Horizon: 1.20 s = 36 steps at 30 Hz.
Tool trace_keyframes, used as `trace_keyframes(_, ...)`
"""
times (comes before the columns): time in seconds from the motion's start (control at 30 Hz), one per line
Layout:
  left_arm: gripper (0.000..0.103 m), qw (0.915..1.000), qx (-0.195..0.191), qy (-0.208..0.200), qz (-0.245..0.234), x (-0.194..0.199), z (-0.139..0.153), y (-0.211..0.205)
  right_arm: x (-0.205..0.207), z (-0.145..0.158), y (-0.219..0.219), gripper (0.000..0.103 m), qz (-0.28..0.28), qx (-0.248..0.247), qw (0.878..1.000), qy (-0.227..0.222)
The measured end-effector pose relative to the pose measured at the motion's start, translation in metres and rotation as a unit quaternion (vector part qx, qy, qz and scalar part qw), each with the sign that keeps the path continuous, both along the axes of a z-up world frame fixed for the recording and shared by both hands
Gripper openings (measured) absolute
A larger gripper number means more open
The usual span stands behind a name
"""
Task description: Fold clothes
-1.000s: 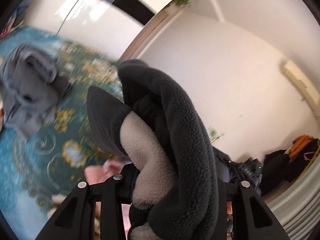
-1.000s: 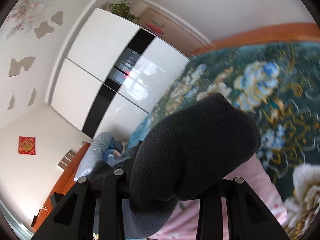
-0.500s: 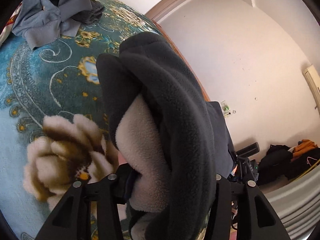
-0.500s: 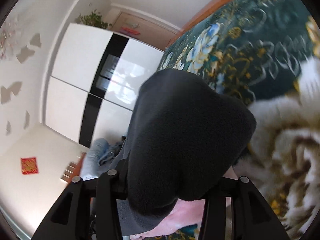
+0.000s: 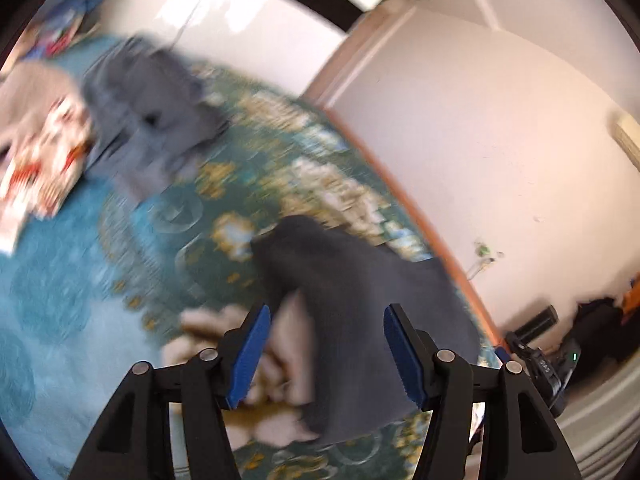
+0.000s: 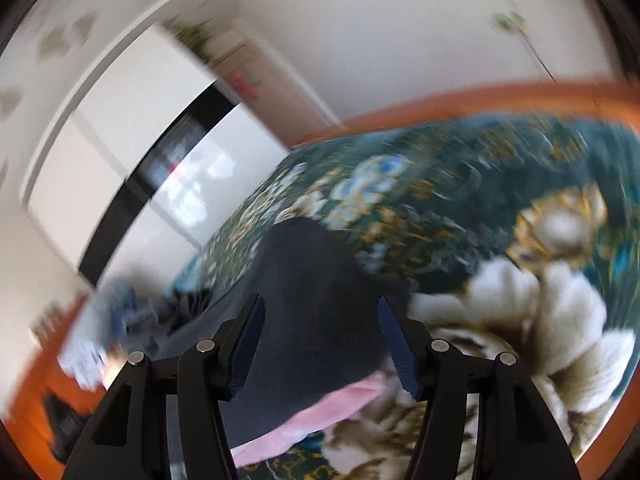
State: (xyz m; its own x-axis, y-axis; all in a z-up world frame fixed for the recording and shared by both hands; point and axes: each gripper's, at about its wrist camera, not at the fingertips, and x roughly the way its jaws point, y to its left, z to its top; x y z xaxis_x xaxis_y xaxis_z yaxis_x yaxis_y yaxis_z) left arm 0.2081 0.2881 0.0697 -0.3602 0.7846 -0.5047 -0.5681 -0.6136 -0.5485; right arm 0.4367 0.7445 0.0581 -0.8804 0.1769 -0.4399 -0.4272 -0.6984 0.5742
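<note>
Fleece: dark grey fleece garment (image 5: 352,320) lies on the patterned bedspread (image 5: 80,288), its pale lining showing at the 9 o'clock side in the left wrist view; it sits just beyond both sets of tongs, held by neither.

Left tongs: left tongs (image 5: 323,354) stand spread wide, blue pads bare, nothing between them.

Right tongs: right tongs (image 6: 319,346) are likewise spread and empty, the same fleece (image 6: 304,320) filling the gap ahead, a pink cloth (image 6: 320,412) peeking from under it at 6 o'clock.

Bed: teal floral bedspread (image 6: 500,184) runs to an orange wooden bed frame (image 6: 460,98) at 12 to 2 o'clock in the right view.

Other laundry: blue-grey garment (image 5: 148,108) heaped at 10 o'clock in the left view, a red-and-white printed cloth (image 5: 44,160) beside it at 9 o'clock.

Risk: both views are smeared with motion, so the fold's neatness cannot be judged; thick fleece probably springs open once let go, and a hasty re-grip could catch the pink cloth beneath or pinch only the top layer.

Edges: fleece appears to lie close to the frame at 3 o'clock in the left view; a push that way could slide it off the bed.

Open room: bare bedspread at 7 to 9 o'clock in the left view looks the safer side for working.
</note>
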Motion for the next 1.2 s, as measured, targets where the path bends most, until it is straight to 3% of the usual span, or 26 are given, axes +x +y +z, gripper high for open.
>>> trace_keyframes(0.07,0.064,0.9983,-0.029,0.042,-0.029,0.013,0.005,0.022,-0.03,0.021,-0.039,0.062,0.058,0.065,0.996,-0.023)
trace_keyframes(0.13,0.064,0.9954,-0.061,0.061,-0.042,0.019,0.0,0.038,-0.058,0.021,-0.073,0.062,0.108,0.094,0.989,-0.041)
trace_keyframes(0.27,0.064,0.9913,-0.123,0.013,-0.045,0.007,-0.028,0.054,-0.102,-0.013,-0.105,0.062,0.15,0.111,0.978,-0.09)
trace_keyframes(0.33,0.066,0.9869,-0.155,-0.01,-0.043,-0.002,-0.041,0.061,-0.115,-0.034,-0.104,0.062,0.14,0.107,0.977,-0.121)
trace_keyframes(0.37,0.066,0.9872,-0.151,-0.026,-0.044,-0.007,-0.047,0.061,-0.115,-0.04,-0.103,0.062,0.136,0.102,0.979,-0.116)
trace_keyframes(0.43,0.066,0.9902,-0.118,-0.058,-0.046,-0.016,-0.053,0.054,-0.111,-0.044,-0.102,0.062,0.128,0.091,0.982,-0.106)
trace_keyframes(0.5,0.066,0.9923,-0.095,-0.064,-0.046,-0.016,-0.049,0.041,-0.102,-0.039,-0.104,0.062,0.12,0.082,0.984,-0.098)
trace_keyframes(0.63,0.066,0.9939,-0.091,-0.004,-0.062,-0.001,-0.042,0.01,-0.071,-0.019,-0.125,0.062,0.082,0.092,0.989,-0.082)
trace_keyframes(0.7,0.075,0.992,-0.103,0.015,-0.071,0.002,-0.053,0.0,-0.052,-0.021,-0.143,0.063,0.072,0.089,0.991,-0.07)
trace_keyframes(0.77,0.08,0.9894,-0.116,0.034,-0.08,0.005,-0.064,-0.01,-0.039,-0.036,-0.163,0.076,0.067,0.087,0.991,-0.082)
trace_keyframes(0.93,0.081,0.9839,-0.147,0.043,-0.091,0.008,-0.087,-0.019,-0.054,-0.079,-0.207,0.076,0.062,0.089,0.98,-0.168)
trace_keyframes(1.0,0.091,0.9804,-0.166,0.058,-0.089,0.007,-0.092,-0.016,-0.06,-0.096,-0.224,0.076,0.059,0.09,0.974,-0.201)
trace_keyframes(1.07,0.103,0.9758,-0.185,0.076,-0.087,0.005,-0.097,-0.011,-0.069,-0.104,-0.238,0.083,0.029,0.094,0.971,-0.216)
trace_keyframes(1.2,0.103,0.9726,-0.198,0.09,-0.082,-0.006,-0.105,0.001,-0.085,-0.103,-0.259,0.087,-0.014,0.112,0.963,-0.243)
